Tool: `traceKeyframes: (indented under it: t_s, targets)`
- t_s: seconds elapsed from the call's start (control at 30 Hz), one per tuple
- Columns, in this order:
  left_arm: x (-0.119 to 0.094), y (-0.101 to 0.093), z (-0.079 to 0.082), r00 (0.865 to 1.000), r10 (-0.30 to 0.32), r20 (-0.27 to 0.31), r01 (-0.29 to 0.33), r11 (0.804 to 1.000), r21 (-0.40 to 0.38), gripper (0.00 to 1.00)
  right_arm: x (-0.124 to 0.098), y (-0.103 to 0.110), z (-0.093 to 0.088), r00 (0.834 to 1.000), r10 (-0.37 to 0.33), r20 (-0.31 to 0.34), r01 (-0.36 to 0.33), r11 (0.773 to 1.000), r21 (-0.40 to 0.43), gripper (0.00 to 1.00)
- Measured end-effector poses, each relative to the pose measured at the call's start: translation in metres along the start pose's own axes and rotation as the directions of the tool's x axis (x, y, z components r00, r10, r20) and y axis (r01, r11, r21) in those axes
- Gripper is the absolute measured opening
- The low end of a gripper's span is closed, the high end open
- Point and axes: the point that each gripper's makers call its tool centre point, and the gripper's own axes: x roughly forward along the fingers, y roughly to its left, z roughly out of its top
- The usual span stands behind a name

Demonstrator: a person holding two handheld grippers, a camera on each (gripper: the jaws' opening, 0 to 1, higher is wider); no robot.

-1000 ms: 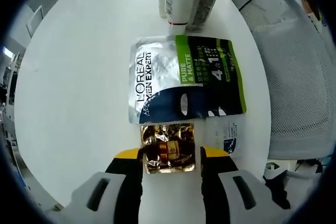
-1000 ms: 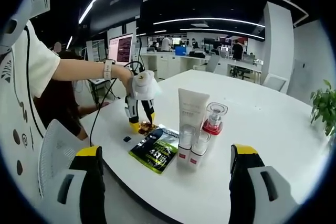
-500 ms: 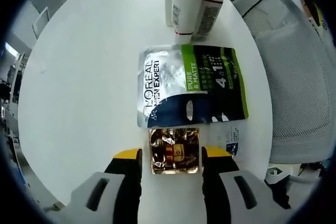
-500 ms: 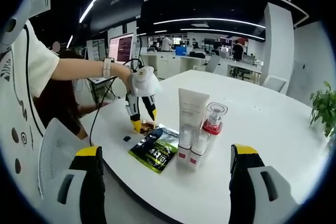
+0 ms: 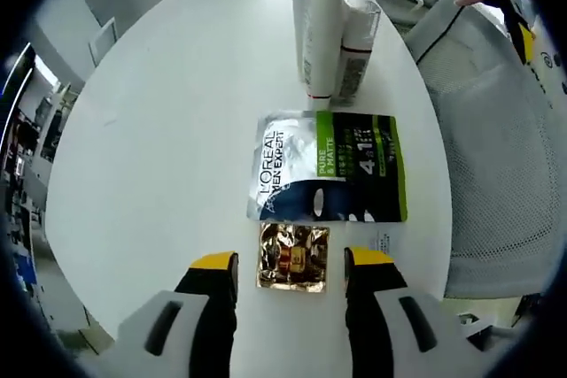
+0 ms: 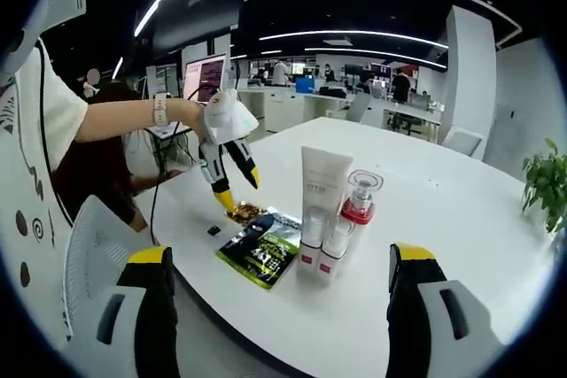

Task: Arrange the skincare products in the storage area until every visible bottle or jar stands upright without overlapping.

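In the left gripper view the left claw [image 5: 291, 265] hangs wide open and empty over the white worktop [image 5: 159, 130], with the gold sachet [image 5: 293, 258] lying flat between its yellow tips, and the green-and-silver mask pouch [image 5: 330, 166] flat just beyond it at 12 o'clock, its long axis running from 9 to 3 o'clock. Farther toward 12 o'clock stand the upright white tube [image 5: 324, 28] and small bottles [image 5: 356, 55], so the left hand is much nearer to all of them. The right claw [image 6: 276, 294], also spread wide and holding nothing, sits well back at the worktop edge with the tube [image 6: 323, 192] ahead at 12 o'clock.
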Motion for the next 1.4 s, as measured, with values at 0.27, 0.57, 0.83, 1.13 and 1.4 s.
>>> traceKeyframes:
  t_s: [0.27,0.57,0.83,1.13,1.4]
  targets:
    - [-0.030,-0.018,0.015,0.987,0.084,0.133,-0.078,0.995,-0.055,0.58,-0.004,0.004,-0.004,0.999,0.018,-0.030,-0.018,1.000,0.005,1.00]
    - [-0.062,-0.035,0.027,0.951,0.194,0.241,-0.168,0.978,-0.125,0.71,-0.009,0.002,0.003,1.000,0.018,-0.016,-0.019,0.999,-0.050,1.00]
    - [-0.087,-0.065,0.031,0.918,0.259,0.302,-0.212,0.960,-0.181,0.80,-0.015,0.003,0.002,1.000,0.009,-0.027,-0.011,0.998,-0.064,1.00]
    - [-0.107,-0.082,0.036,0.847,0.356,0.395,-0.239,0.919,-0.314,0.94,-0.019,0.004,0.000,0.999,-0.005,-0.032,0.003,0.997,-0.081,1.00]
    - [-0.112,-0.086,0.029,0.822,0.367,0.436,-0.231,0.914,-0.334,0.99,-0.018,-0.001,0.002,0.999,-0.023,-0.038,0.019,0.995,-0.097,1.00]
